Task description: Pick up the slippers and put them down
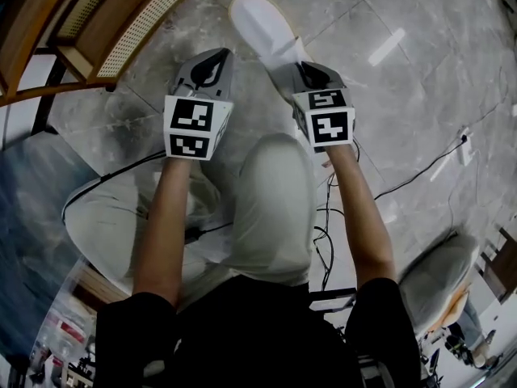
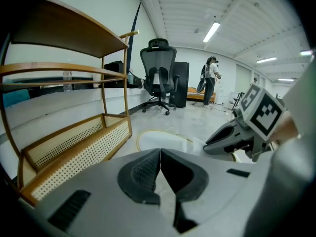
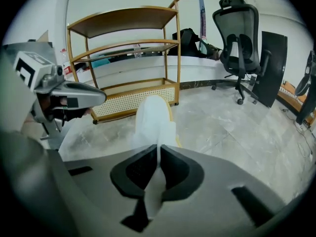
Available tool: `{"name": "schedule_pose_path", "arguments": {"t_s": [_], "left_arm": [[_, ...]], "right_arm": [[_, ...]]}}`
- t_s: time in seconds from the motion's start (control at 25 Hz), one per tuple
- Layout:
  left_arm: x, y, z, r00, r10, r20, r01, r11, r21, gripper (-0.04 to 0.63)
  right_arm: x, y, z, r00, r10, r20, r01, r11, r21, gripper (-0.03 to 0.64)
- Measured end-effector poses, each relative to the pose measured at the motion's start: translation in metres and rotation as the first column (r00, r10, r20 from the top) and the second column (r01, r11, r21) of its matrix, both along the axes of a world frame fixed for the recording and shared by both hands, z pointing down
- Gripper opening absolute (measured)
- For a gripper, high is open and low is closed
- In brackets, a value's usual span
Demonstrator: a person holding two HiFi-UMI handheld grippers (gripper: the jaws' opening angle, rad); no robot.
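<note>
White slipper (image 1: 260, 23) clamped in right gripper (image 1: 303, 69) – left gripper (image 1: 216, 59) closed, empty.
Head view: slipper sticks fwd over marble floor (image 1: 388, 111). Left gripper view: jaws together, rattan-sided shelf (image 2: 74, 142) at left. Right gripper view: pads pinch slipper's edge.

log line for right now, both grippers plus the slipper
left gripper: shut, empty | right gripper: shut on white slipper | slipper: sticks out ahead of right gripper
</note>
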State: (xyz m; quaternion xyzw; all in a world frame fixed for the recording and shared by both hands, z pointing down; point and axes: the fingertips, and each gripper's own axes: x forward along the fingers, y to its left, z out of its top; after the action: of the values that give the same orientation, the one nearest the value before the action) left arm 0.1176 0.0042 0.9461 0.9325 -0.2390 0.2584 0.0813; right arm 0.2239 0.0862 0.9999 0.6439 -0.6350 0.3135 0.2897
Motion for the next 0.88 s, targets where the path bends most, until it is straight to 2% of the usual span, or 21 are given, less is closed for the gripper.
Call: {"name": "schedule_pose_path", "arguments": {"t_s": [0.16,0.64,0.88], "left_arm": [[-0.004,0.006,0.031,0.998,0.024,0.051,-0.024,1.0,0.009,0.005],[-0.013,0.031,0.079,0.992,0.074,0.107,-0.064,0.994,-0.09,0.005],[-0.019,0.05,0.111,0.979,0.129,0.161,-0.1,0.979,-0.176,0.005]], "right_arm": [[-0.001,0.005,0.032,1.0,-0.009,0.015,0.009,0.999,-0.047,0.014],[-0.011,0.032,0.102,0.998,-0.026,0.059,0.035,0.986,-0.166,0.014],[-0.015,0.041,0.124,0.997,-0.039,0.064,0.051,0.977,-0.205,0.015]]}}
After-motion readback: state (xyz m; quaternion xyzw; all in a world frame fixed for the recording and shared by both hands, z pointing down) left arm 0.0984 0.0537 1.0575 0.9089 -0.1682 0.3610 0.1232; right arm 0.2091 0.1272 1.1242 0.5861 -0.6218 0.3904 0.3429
